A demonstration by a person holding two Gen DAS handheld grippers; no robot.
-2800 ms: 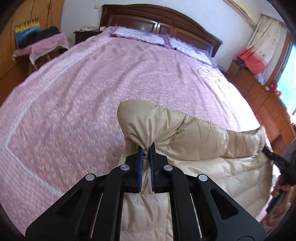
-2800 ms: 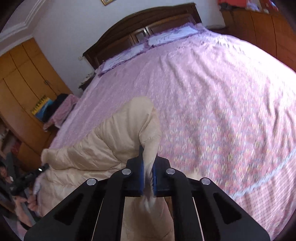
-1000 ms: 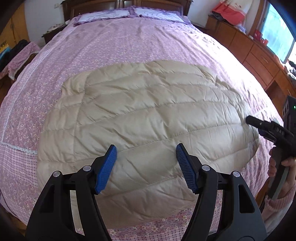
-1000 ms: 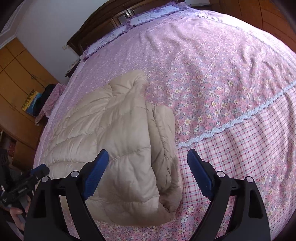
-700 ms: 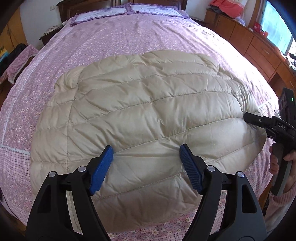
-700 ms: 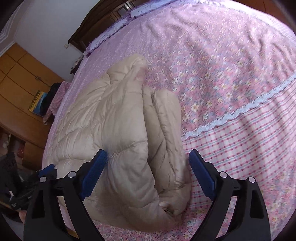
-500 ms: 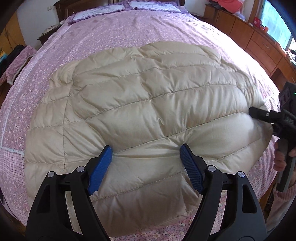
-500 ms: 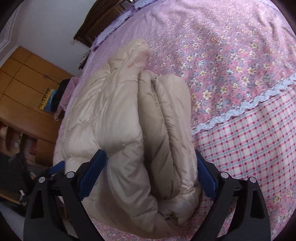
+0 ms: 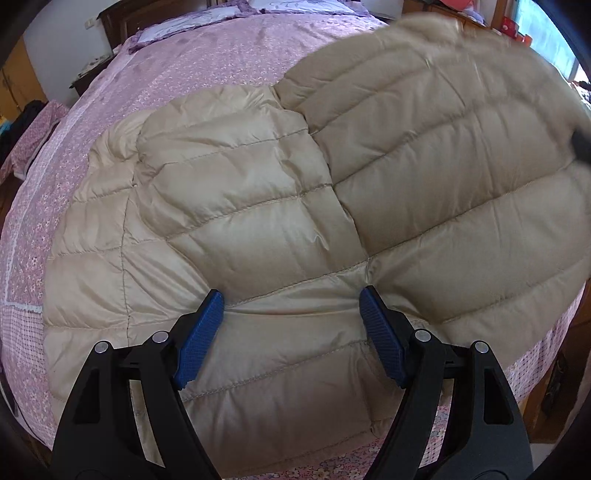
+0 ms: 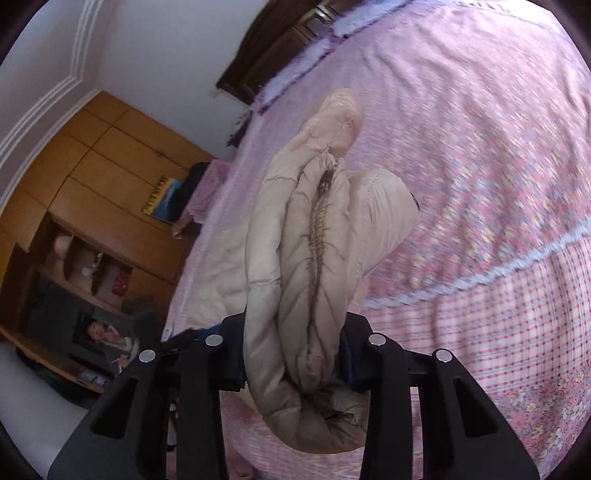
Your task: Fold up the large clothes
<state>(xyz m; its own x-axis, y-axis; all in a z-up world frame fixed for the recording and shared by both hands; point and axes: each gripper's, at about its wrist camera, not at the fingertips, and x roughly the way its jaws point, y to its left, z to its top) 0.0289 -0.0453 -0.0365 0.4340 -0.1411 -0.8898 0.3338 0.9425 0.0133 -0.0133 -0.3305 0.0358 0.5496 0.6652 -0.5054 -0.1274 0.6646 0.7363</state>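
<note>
A big puffy beige jacket (image 9: 258,229) lay on the bed (image 9: 207,62), near the foot end of it and far from the pillows (image 9: 192,22). The bed had a pink flowered cover.

The left gripper (image 9: 291,325) pointed down at the jacket. Its blue fingers (image 9: 201,336) stood wide apart and held nothing. The near hem of the jacket lay flat between them, and the tips pushed into the soft cloth a little. It was hard to tell how firmly they pressed.

The right gripper (image 10: 293,356) had just closed its fingers on a thick bunch of the jacket's right side. The folded layers were squeezed tight between them, and the fingers themselves were almost hidden by the cloth. That side of the jacket was lifted off the bed. In the left view it stood up like a big blurry flap over the part that still lay flat. In the right view a sleeve end (image 10: 340,122) stuck up above the held bunch, toward the head of the bed
</note>
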